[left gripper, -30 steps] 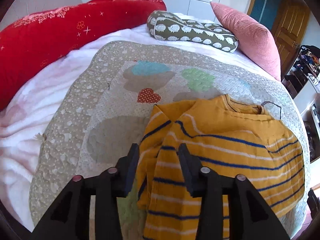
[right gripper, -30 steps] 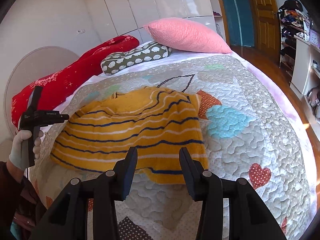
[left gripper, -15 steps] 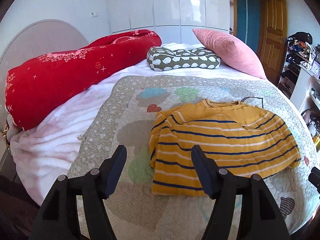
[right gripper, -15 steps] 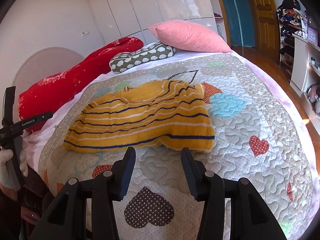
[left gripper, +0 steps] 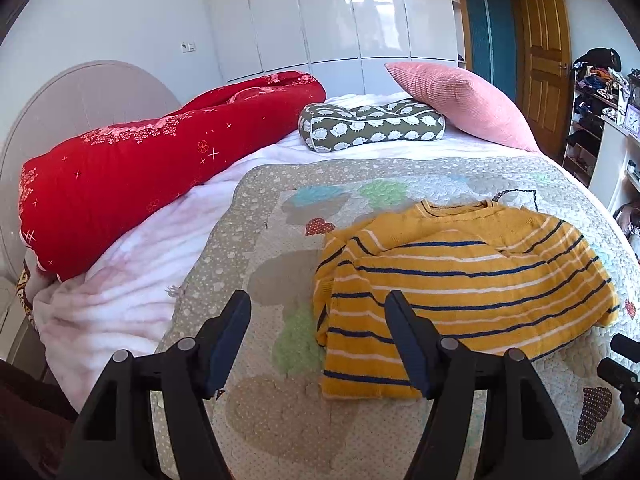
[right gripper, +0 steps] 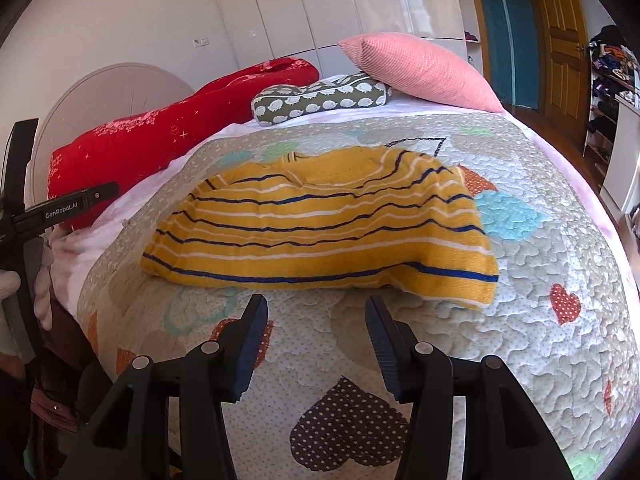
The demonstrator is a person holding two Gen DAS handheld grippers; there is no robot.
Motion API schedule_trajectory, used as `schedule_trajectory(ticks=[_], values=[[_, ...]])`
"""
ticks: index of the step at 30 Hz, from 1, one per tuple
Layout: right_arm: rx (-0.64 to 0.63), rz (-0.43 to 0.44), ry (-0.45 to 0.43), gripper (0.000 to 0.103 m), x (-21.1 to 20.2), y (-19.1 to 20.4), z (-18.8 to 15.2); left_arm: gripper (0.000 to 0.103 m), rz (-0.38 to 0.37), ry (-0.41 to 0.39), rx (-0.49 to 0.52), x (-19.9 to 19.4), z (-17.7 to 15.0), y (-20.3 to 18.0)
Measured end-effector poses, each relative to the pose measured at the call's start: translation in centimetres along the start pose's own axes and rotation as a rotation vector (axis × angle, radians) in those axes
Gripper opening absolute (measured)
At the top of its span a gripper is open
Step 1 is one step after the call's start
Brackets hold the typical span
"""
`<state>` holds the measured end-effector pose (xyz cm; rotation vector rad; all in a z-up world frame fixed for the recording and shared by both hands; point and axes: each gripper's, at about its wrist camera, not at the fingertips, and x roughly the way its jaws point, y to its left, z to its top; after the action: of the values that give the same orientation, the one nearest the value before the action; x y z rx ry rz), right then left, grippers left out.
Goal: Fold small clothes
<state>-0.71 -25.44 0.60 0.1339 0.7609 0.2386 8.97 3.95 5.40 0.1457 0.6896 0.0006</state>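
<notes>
From the left wrist view, the left gripper [left gripper: 318, 320] is seen with its jaws spread wide apart and nothing between them, held above the near part of the patchwork quilt [left gripper: 256, 256]. The yellow striped sweater [left gripper: 460, 280] is laid on the quilt just to the right of centre, neckline toward the far side and hem toward the near side, its left sleeve folded in over the body. It is judged to be a soft, light knit — limp rather than stiff, and likely to sag and drag on the quilted surface when lifted from one point only. The thick ribbed hem corner at the near left is suggested as the firmest place to be pinched on this side. A red bolster [left gripper: 160, 168], a hedgehog-print cushion [left gripper: 372, 126] and a pink pillow [left gripper: 460, 100] are lined up at the far end.

From the right wrist view, the right gripper [right gripper: 318, 330] is likewise seen parted and empty, just short of the sweater's [right gripper: 320, 224] near edge. The blue-banded hem is presented along that edge, bunched and lifted at the right corner — a ready double layer to be taken. At the far left, the left gripper's [right gripper: 24, 216] body is glimpsed in a gloved hand [right gripper: 12, 292].
</notes>
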Motion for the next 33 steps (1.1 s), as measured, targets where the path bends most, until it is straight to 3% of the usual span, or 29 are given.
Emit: schedule_trajectory(ticks=[4, 10, 16, 21, 25, 28, 29, 31, 32, 33], values=[[-0.067, 0.019, 0.025, 0.055, 2.1, 2.3, 0.3, 0.071, -0.014, 0.032, -0.017, 1.8, -0.1, 0.7], [-0.222, 0.053, 0.029, 0.061, 5.5, 8.0, 1.4, 0.073, -0.181, 0.169, -0.136, 8.3, 0.9, 3.6], [-0.561, 0.032, -0.024, 0.066, 9.4, 17.1, 0.9, 0.073, -0.310, 0.316, -0.218, 15.3, 1.5, 5.6], [-0.829, -0.050, -0.061, 0.068, 13.2, 22.7, -1.8, 0.073, -0.390, 0.370, -0.124, 18.4, 2.8, 3.4], [-0.888, -0.092, -0.059, 0.068, 15.3, 24.5, -2.4, 0.073, -0.448, 0.431, -0.103, 21.3, 3.4, 2.2], [-0.866, -0.098, -0.044, 0.067, 16.3, 24.6, -1.8, 0.073, -0.527, 0.472, -0.144, 23.1, 3.4, 2.1], [-0.855, -0.094, -0.035, 0.066, 16.7, 24.5, -1.5, 0.070, -0.553, 0.481, -0.165, 23.5, 3.4, 2.3], [-0.831, -0.070, -0.002, 0.042, 17.4, 24.3, -1.1, 0.040, -0.597, 0.498, -0.223, 23.9, 3.4, 3.1], [-0.820, -0.077, 0.005, 0.015, 17.6, 24.1, -0.9, 0.023, -0.608, 0.507, -0.248, 24.1, 3.5, 3.5], [-0.804, -0.083, -0.003, 0.011, 17.6, 23.9, -0.6, 0.018, -0.621, 0.508, -0.276, 24.0, 3.6, 4.0]])
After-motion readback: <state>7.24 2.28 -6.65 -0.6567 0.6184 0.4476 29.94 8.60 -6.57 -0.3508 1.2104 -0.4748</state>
